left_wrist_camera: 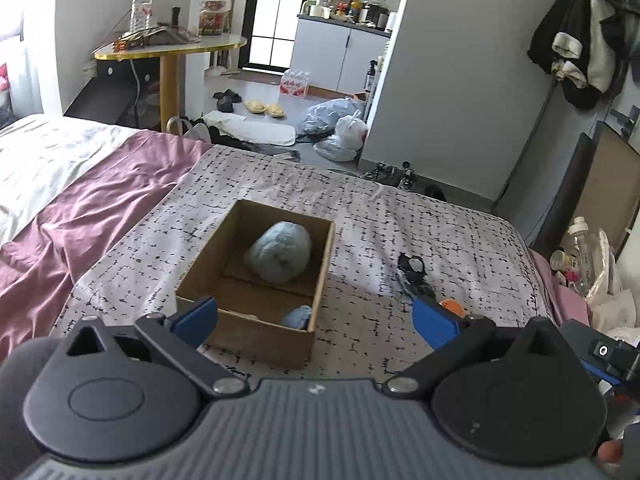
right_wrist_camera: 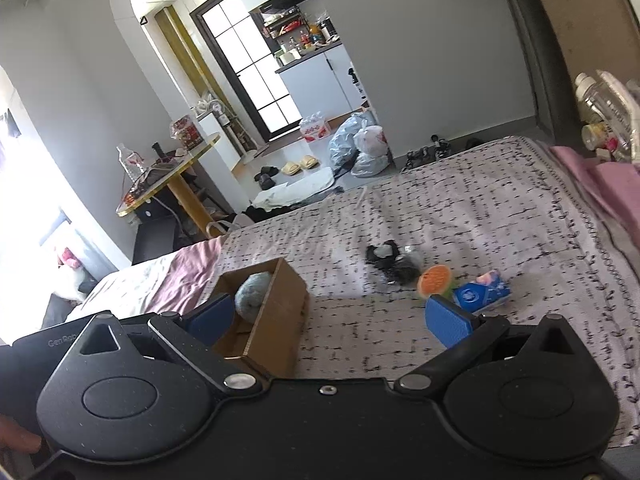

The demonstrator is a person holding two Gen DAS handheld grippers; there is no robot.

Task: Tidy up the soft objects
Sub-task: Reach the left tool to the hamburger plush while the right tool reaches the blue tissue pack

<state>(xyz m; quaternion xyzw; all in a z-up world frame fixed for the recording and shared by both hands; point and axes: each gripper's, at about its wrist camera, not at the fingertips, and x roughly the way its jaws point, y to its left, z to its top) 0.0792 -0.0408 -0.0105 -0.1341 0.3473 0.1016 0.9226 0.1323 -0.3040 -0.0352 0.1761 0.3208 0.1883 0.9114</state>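
Soft objects are partly sorted: just ahead of our left gripper (left_wrist_camera: pixel 316 320), its jaws spread and empty, the cardboard box (left_wrist_camera: pixel 256 332) holds a blue plush (left_wrist_camera: pixel 280 256). Our right gripper (right_wrist_camera: pixel 332 318), likewise wide and empty, faces an orange toy (right_wrist_camera: pixel 434 279), tissue pack (right_wrist_camera: pixel 482 291) and, beyond, a black bundle (right_wrist_camera: pixel 390 260). We judge the next move is closing on the orange toy.

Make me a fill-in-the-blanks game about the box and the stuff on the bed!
1. The big fluffy blue ball lies inside the cardboard ____.
2. The orange toy lies on the bed, ____ the cardboard box.
3. The left claw and the right claw both stand ____, gripping nothing.
4. The black soft thing lies on the patterned ____.

Missing words: box; outside; open; bedspread
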